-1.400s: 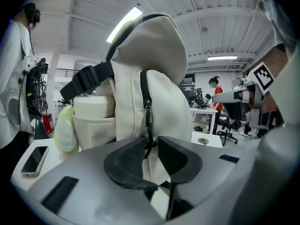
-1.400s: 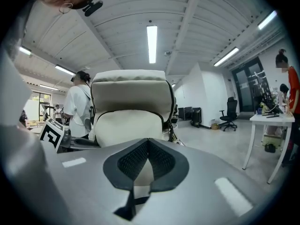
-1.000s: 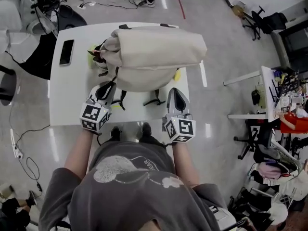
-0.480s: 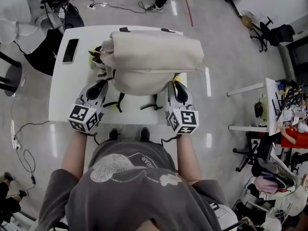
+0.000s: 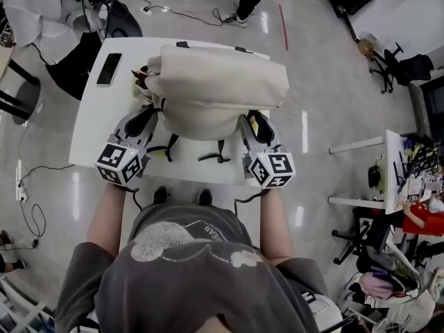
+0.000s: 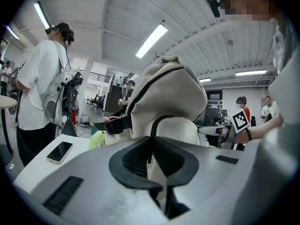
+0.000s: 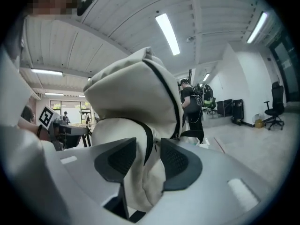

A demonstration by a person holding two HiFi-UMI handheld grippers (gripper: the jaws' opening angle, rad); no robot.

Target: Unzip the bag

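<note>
Now | table (image 5: 96, 127), grey floor (image 5: 326, 82) | left jaws grip strap (image 6: 151, 147) | right jaws opening round bag (image 7: 126, 93)

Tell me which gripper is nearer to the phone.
Left. The left gripper is on the same side of the bag as the phone. The right gripper, jaws opening with bag fabric between them, is on the bag's other side.
</note>
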